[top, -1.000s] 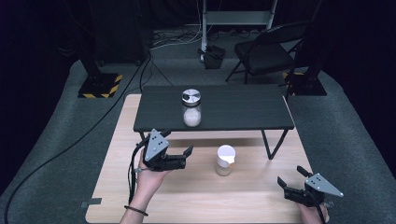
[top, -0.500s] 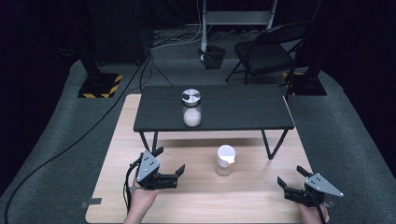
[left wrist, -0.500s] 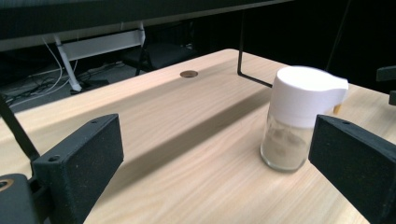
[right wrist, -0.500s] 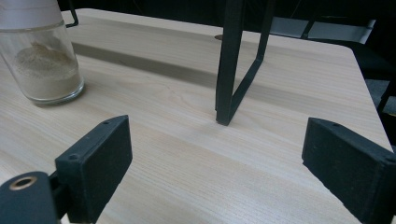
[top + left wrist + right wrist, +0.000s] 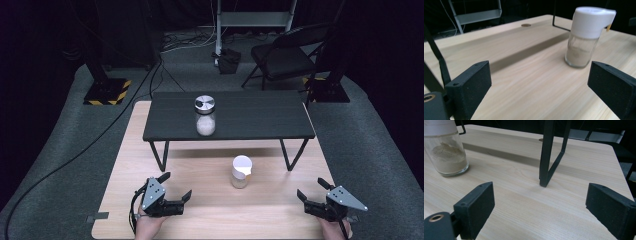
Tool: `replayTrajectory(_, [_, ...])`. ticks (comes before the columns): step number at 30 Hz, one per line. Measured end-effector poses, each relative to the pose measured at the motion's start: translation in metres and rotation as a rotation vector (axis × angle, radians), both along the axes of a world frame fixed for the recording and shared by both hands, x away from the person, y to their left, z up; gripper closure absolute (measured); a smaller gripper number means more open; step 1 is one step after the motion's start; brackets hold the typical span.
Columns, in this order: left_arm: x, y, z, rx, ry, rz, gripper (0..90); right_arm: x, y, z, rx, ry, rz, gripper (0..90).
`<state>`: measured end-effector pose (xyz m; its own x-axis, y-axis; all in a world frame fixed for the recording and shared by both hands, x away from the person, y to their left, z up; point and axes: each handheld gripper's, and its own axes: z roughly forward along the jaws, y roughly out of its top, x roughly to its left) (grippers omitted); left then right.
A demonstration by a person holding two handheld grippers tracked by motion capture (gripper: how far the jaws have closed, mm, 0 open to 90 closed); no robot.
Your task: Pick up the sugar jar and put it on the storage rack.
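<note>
both hands rest low at the near table edge, the left gripper (image 5: 176, 187) and right gripper (image 5: 310, 193) spread wide, empty, aimed toward the white-capped jar (image 5: 240, 171).

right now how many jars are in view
2. One jar with a silver lid stands on the small black table. One jar with a white lid stands on the wooden tabletop in front of it. None looks hidden.
</note>
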<state>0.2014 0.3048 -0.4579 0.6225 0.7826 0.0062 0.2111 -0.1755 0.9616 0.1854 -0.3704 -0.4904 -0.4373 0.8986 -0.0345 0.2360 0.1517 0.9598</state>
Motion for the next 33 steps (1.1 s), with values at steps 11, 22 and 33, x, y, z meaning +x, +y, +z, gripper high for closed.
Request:
replayTrajectory(11, [-0.003,0.01,-0.021,-0.004,0.034,0.037,6.0,0.0,0.0,0.0,-0.001,0.002,0.001,7.7])
replayTrajectory(22, [-0.002,0.008,-0.028,0.038,0.02,0.024,6.6,0.001,0.0,0.001,-0.002,0.004,0.001,7.7])
replayTrajectory(33, [-0.004,0.01,-0.032,0.036,0.018,0.033,7.0,0.002,0.001,0.001,-0.007,0.008,0.005,7.8])
